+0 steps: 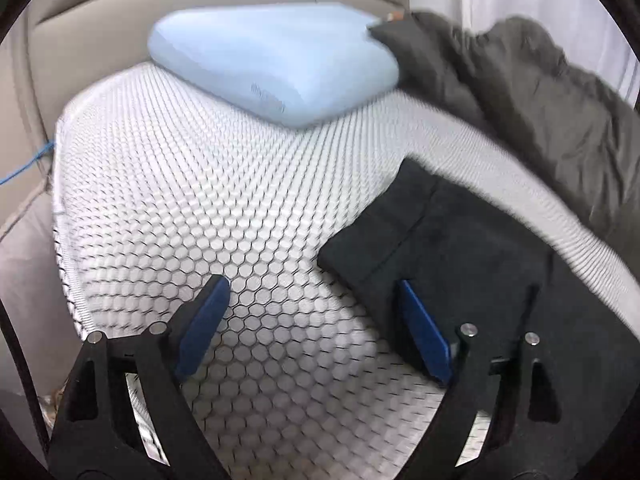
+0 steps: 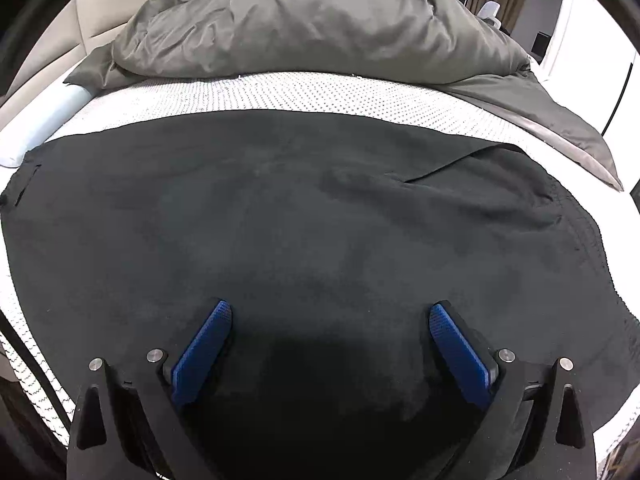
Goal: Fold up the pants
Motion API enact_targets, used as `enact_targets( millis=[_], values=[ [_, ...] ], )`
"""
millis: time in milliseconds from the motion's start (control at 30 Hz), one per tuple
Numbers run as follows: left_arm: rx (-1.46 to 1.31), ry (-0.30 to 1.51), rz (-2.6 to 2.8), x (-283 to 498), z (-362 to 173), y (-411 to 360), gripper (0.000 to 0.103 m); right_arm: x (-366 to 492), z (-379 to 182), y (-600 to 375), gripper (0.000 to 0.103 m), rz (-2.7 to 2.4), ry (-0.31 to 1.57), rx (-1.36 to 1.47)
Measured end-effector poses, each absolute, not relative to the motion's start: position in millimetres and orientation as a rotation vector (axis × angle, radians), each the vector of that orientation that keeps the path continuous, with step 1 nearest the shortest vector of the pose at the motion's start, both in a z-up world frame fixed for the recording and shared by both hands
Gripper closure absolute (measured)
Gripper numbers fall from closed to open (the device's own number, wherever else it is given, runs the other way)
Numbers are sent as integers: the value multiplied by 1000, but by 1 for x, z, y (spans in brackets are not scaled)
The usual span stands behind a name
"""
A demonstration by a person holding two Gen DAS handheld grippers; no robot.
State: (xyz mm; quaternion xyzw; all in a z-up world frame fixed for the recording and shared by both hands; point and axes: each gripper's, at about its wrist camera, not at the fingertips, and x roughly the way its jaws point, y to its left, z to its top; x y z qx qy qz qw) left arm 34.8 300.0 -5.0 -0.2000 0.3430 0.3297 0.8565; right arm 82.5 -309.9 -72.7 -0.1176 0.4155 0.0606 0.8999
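Blue-padded fingers of the left gripper [image 1: 312, 300] are standing wide apart with nothing between them, one pad hanging over bare mattress [image 1: 180, 168] and the other just reaching the near edge of the black pants [image 1: 452, 248]; that spread looks like readiness to take a fresh hold on the cloth rather than a grip in hand. In its own view the right gripper [image 2: 330, 314] is likewise hanging open, both pads poised above the middle of the pants [image 2: 280, 208] without pinching any fabric, as far as the frame shows. Just beyond the fingers, the pants are lying flat on the honeycomb-patterned mattress [image 2: 280, 92], spread broad and mostly smooth, with one overlapping layer showing a diagonal edge toward the right side; that suggests the legs are already being laid one over the other, so the work is probably partway along. In the left view the garment is showing as a squared-off corner with a seam, sitting to the right of the open fingers. Farther back, a pale blue pillow [image 1: 272, 60] is resting against the cushioned headboard [image 1: 160, 4], and a rumpled grey duvet [image 2: 312, 24] is sitting pushed to the far side, seemingly to leave room for folding.
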Motion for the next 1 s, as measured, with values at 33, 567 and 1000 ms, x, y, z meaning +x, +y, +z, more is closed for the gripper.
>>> enact_targets(
  millis=[33,567,1000],
  values=[
    [-418,691,650,33,5,289,19,84,-73,-310,2,123,860,-244],
    [-11,938,197,155,-31,131,16,91,-75,-309,2,130,854,-257],
    [-330,881,250,121,-35,268,14,100,-76,-302,1,145,861,-289]
  ],
)
